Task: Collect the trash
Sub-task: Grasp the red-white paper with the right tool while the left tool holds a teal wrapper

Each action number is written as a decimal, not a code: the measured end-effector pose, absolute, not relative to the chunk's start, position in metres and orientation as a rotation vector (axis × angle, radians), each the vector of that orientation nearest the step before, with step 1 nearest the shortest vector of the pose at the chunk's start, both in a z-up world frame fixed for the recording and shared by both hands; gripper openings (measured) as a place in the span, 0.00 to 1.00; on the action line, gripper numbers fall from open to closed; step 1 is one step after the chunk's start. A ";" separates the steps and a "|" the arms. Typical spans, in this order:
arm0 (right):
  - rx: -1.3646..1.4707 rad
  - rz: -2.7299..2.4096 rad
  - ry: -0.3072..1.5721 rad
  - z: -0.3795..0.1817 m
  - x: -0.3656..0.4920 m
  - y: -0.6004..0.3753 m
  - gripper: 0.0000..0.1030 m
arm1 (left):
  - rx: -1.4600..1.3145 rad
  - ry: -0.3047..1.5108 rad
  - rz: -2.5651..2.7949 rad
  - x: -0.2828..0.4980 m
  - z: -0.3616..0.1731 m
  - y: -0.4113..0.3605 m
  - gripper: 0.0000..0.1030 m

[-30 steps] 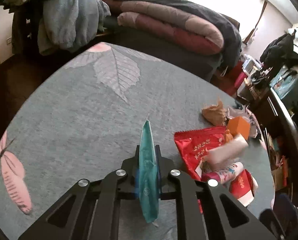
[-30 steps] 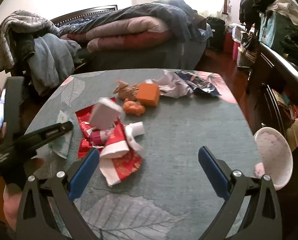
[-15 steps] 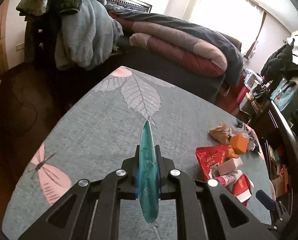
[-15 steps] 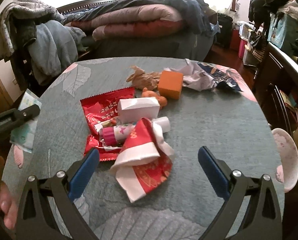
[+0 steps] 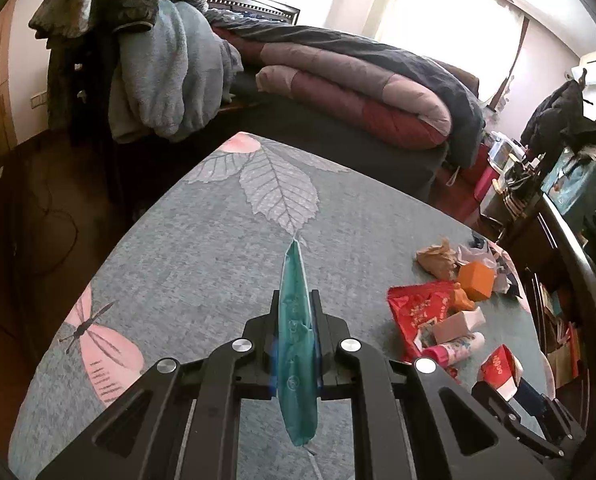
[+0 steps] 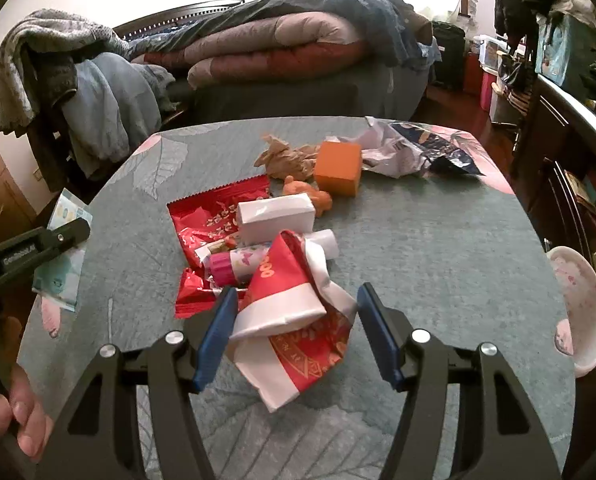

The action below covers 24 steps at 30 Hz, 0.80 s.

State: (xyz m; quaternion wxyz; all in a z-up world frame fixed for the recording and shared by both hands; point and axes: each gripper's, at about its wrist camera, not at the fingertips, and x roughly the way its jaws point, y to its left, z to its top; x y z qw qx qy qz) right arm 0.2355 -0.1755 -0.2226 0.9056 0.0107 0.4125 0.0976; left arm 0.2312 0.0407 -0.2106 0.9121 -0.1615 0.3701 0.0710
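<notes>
My left gripper [image 5: 296,300] is shut on a flat teal packet [image 5: 296,344], held edge-on above the table's left side. The right wrist view shows the same packet [image 6: 64,256] hanging from the left gripper [image 6: 72,234]. My right gripper [image 6: 296,296] is low over the table, its jaws closing around a crumpled red-and-white paper wrapper [image 6: 290,300]. The left blue pad [image 6: 218,320] is at the paper's edge; the right one stands slightly off it. Behind the paper lie a pink tube [image 6: 242,262], a white box [image 6: 276,216] and a red snack bag [image 6: 210,212].
Farther back on the grey leaf-print table [image 6: 438,240] are an orange box [image 6: 338,168], brown crumpled paper [image 6: 286,158] and a white-and-dark-blue wrapper [image 6: 410,148]. A pale pink bowl [image 6: 578,304] sits past the table's right edge. A bed with quilts [image 6: 282,44] stands behind.
The right gripper's jaws have narrowed from wide open to close around the red-and-white paper. The left gripper drew back and up, still gripping the teal packet.
</notes>
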 end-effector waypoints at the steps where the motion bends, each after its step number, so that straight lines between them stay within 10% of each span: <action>1: 0.025 0.199 0.850 -0.222 0.234 -0.177 0.61 | -0.329 0.762 0.144 0.231 -0.209 0.039 0.12; 24: 0.104 0.119 0.771 -0.194 0.200 -0.246 0.61 | -0.214 0.718 0.033 0.222 -0.173 -0.037 0.12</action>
